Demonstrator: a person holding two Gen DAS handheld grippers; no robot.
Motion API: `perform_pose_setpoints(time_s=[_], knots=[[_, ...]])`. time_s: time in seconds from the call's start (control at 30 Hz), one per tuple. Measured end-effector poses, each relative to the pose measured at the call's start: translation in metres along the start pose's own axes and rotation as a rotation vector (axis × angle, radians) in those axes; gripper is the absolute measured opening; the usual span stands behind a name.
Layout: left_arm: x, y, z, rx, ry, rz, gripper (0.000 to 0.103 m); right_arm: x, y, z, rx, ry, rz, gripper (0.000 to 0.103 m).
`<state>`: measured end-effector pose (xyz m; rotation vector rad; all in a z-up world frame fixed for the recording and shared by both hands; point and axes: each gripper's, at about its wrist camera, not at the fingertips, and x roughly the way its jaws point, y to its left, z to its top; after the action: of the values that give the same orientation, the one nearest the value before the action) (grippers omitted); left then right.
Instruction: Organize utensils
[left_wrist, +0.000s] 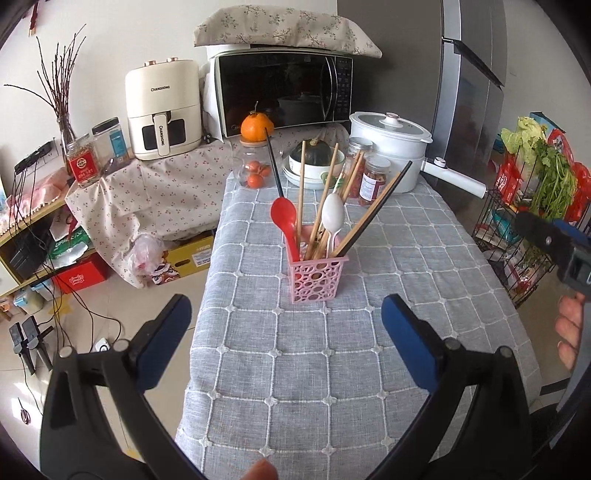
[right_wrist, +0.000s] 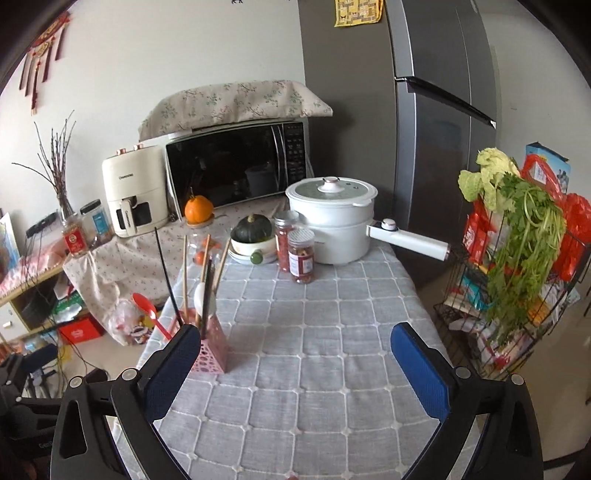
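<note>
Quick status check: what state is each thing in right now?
left tool: open, empty
right tool: open, empty
pink basket: upright, holding utensils
red spoon: in basket, bowl up
white spoon: in basket, bowl up
white pot: lid on
microwave: door closed

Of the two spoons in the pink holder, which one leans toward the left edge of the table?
The red spoon in the pink holder; the white spoon stands near the middle among the chopsticks.

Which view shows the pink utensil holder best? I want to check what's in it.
Left wrist view: the pink utensil holder stands centred and unobstructed, spoons and chopsticks visible. In the right wrist view, a gripper finger partly hides the holder.
</note>
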<state>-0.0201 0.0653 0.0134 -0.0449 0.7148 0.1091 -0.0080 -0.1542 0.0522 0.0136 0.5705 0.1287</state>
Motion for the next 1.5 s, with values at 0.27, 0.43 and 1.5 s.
perform_pose_setpoints(time_s=[0.27,0.43,1.5], knots=[[0.000,-0.013,-0.002,0.015,-0.023,0.004,0.102,0.023,-0.006,-0.021,-0.026,0.061,-0.024,0.103],[0.008,-0.016,-0.002,0.011,-0.008,0.004,0.102,0.038,-0.008,-0.025,-0.026,0.119,-0.022,0.103],[0.009,-0.019,-0.004,-0.017,0.001,-0.013,0.102,0.046,-0.002,-0.030,-0.045,0.155,-0.036,0.103]])
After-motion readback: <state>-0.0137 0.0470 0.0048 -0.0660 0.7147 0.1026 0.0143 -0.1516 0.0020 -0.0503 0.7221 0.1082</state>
